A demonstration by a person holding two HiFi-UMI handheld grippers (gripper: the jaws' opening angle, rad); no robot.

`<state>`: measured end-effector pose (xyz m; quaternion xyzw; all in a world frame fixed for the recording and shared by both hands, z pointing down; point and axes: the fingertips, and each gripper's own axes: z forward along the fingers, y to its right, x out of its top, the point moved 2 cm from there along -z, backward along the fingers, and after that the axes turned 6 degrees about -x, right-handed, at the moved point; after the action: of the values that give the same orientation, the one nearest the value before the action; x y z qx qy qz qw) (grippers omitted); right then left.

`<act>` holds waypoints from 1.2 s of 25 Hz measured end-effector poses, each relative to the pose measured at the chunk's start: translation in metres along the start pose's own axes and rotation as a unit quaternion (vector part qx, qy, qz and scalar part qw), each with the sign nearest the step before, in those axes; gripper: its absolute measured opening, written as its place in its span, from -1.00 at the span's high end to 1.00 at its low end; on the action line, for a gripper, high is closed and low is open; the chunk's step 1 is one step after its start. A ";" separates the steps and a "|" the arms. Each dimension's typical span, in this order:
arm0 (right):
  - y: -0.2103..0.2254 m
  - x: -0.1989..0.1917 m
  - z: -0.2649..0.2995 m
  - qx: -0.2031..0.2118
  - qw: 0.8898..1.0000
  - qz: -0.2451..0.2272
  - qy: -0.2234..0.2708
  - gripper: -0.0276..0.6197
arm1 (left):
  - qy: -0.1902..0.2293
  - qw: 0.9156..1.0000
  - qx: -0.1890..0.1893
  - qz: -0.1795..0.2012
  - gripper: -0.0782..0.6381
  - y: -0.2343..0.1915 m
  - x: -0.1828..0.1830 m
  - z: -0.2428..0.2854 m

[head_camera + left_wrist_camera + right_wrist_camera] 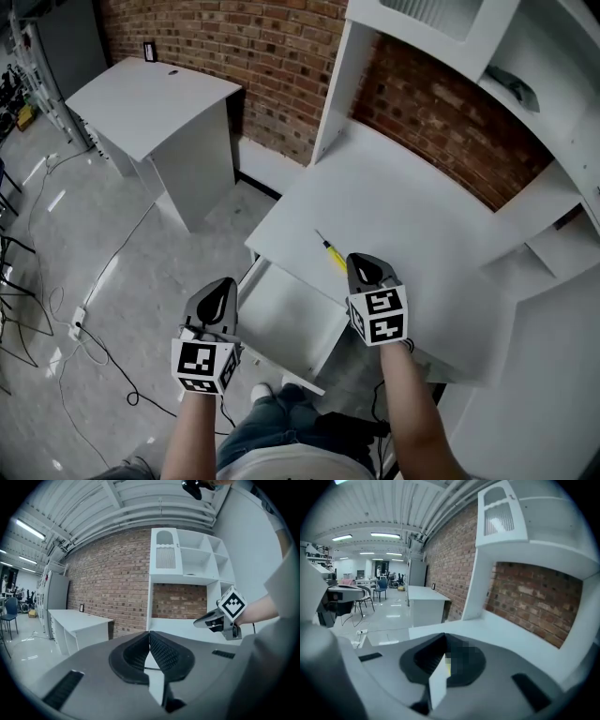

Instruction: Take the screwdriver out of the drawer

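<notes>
Yellow-handled screwdriver (330, 251) is pinched in my right gripper's (357, 262) closed fingers, its shaft pointing up-left over the tabletop (403, 206), clear of the open drawer (281, 314) (left gripper (221, 289) closed, empty).

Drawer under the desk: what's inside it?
The open drawer shows only bare white bottom. Its back part is hidden under the desk. The screwdriver is outside, up at the desk's front edge.
</notes>
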<state>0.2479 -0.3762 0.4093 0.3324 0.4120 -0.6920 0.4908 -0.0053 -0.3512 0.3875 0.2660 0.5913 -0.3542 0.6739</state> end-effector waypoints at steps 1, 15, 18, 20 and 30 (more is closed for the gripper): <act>-0.005 0.010 -0.014 -0.004 1.000 -0.004 0.020 0.88 | 0.003 1.000 -0.006 0.002 0.74 0.002 0.003 -0.003; -0.028 0.049 -0.163 -0.081 0.985 0.049 0.147 0.88 | 0.068 0.993 -0.054 0.076 0.74 0.039 0.055 -0.032; -0.024 0.048 -0.179 -0.090 0.982 0.046 0.159 0.88 | 0.078 0.991 -0.065 0.089 0.74 0.056 0.064 -0.036; -0.023 0.047 -0.189 -0.093 0.981 0.048 0.165 0.88 | 0.084 0.990 -0.070 0.093 0.74 0.067 0.068 -0.039; -0.019 0.042 -0.230 -0.101 0.979 0.034 0.172 0.88 | 0.108 0.987 -0.070 0.094 0.74 0.103 0.089 -0.061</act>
<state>0.2304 -0.1835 0.2765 0.4090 0.5465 -0.5624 0.4666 0.0437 -0.2555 0.2839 0.3098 0.6563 -0.2160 0.6532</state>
